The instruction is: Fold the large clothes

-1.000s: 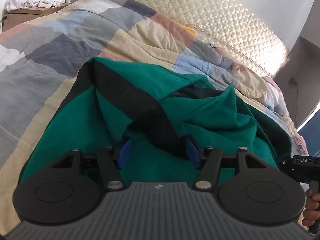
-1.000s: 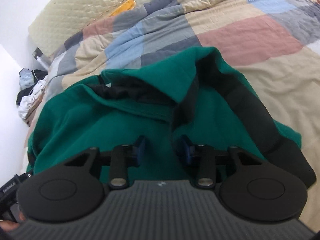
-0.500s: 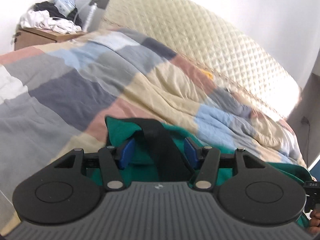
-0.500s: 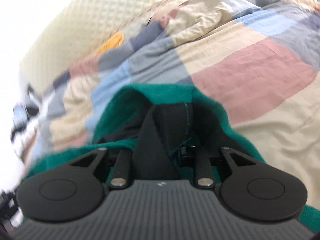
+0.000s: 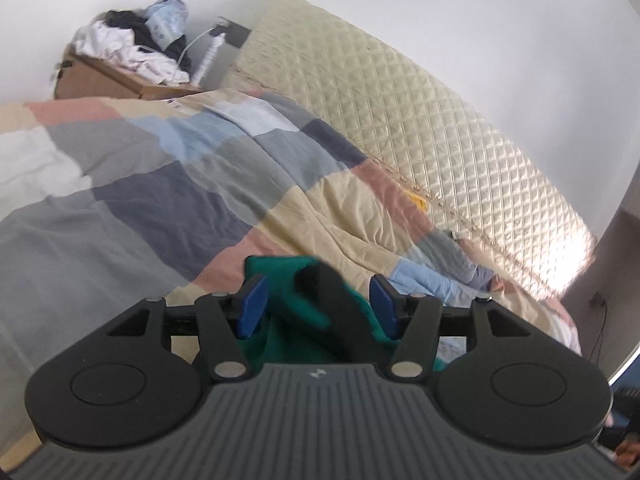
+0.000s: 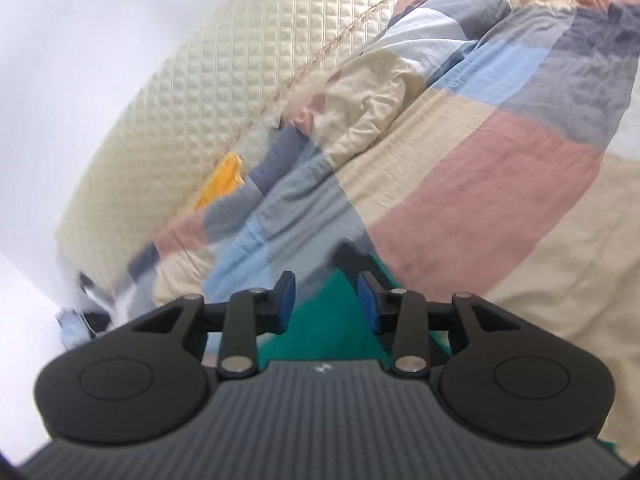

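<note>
Left-wrist view: a patchwork duvet (image 5: 168,200) of soft, creased cotton fills the left and centre, its large squares grey, navy, pale blue, beige and dusty pink. Behind it, from upper centre to right, a cream headboard (image 5: 420,120) with diamond quilting and a slight sheen leans against a plain white wall (image 5: 400,0). In the upper left a cardboard box (image 5: 104,82) carries a heap of crumpled white and dark laundry (image 5: 132,46).

The task's thing, a green garment (image 5: 286,304) of matte knit with a broad black band (image 5: 336,312), lies bunched at lower centre, rising between the fingers of the left gripper (image 5: 316,306). The blue pads (image 5: 252,310) stand well apart; the left pad lies against the cloth, but whether the right one presses on it cannot be told, so a grip is not confirmed. At the lower right edge part of a person's hand (image 5: 626,454) shows.

Right-wrist view (blurred): the same duvet (image 6: 480,200) covers the right and centre, the quilted headboard (image 6: 200,100) the upper left, with a yellow-orange object (image 6: 222,184) lying at the seam between them. The green garment (image 6: 328,328) sits at lower centre, reaching up between the fingers of the right gripper (image 6: 326,304), its black band (image 6: 352,258) just above the right pad. The jaws have just been opening and stand partly apart; the left blue pad (image 6: 285,308) is clear of the cloth, and the cloth lies loose between them rather than pinched.
</note>
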